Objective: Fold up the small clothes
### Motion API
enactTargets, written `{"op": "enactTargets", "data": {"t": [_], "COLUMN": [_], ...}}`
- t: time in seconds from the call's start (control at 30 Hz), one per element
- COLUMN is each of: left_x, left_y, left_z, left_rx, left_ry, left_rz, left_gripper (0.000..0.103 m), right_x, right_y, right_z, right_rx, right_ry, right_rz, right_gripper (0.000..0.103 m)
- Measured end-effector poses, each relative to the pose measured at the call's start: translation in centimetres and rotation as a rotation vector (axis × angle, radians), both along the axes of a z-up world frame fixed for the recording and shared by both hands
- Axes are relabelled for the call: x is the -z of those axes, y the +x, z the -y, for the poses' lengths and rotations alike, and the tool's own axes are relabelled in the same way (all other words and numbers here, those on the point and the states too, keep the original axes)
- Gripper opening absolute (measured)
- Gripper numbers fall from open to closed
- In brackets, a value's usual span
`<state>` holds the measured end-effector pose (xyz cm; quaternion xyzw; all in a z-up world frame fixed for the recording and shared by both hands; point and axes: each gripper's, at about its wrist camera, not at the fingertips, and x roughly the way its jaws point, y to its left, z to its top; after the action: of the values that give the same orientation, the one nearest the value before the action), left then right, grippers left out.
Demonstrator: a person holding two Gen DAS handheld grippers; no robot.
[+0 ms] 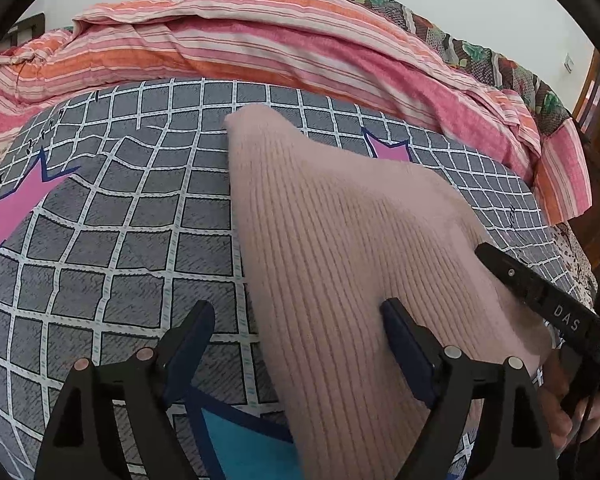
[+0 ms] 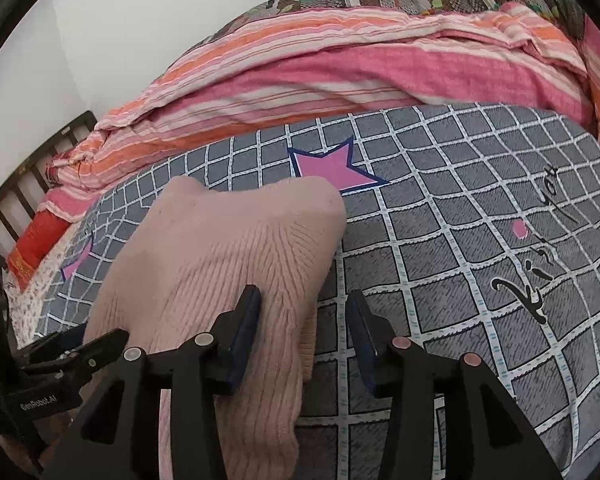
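Observation:
A pale pink ribbed knit garment (image 1: 340, 240) lies folded on the grey checked bedspread (image 1: 120, 240). My left gripper (image 1: 298, 312) is open, its jaws astride the garment's left edge, one finger over the bedspread and one over the knit. In the right wrist view the same garment (image 2: 228, 248) lies at the left. My right gripper (image 2: 304, 300) is open, its jaws astride the garment's right edge. The right gripper also shows at the right of the left wrist view (image 1: 540, 296), and the left gripper at the lower left of the right wrist view (image 2: 72, 356).
A pink and orange striped quilt (image 1: 260, 48) is bunched along the far side of the bed. Pink stars (image 2: 332, 168) are printed on the bedspread. A dark slatted bed frame (image 2: 28, 184) shows at the left. A white wall lies behind.

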<state>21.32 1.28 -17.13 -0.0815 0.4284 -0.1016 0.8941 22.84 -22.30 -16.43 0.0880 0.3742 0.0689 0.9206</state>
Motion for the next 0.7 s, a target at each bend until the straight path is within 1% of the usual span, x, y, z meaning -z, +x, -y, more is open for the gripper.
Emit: {"op": "enactTargets", "data": {"t": [0.1, 0.2, 0.7], "left_x": [-0.13, -0.2, -0.21], "left_y": [-0.14, -0.29, -0.39], "left_z": [0.27, 0.43, 0.39], "left_rx": [0.0, 0.0, -0.004], "left_ry": [0.021, 0.036, 0.037], "left_rz": [0.013, 0.023, 0.03], "left_gripper": [0.086, 0.086, 0.086], "right_x": [0.04, 0.09, 0.19], "right_y": [-0.15, -0.14, -0.03], "right_z": [-0.34, -0.25, -0.27], "right_rx": [0.006, 0.006, 0.0], "right_ry": [-0.025, -0.025, -0.035], "right_rz": [0.008, 0.008, 0.009], "right_gripper": [0.044, 0.044, 0.044]}}
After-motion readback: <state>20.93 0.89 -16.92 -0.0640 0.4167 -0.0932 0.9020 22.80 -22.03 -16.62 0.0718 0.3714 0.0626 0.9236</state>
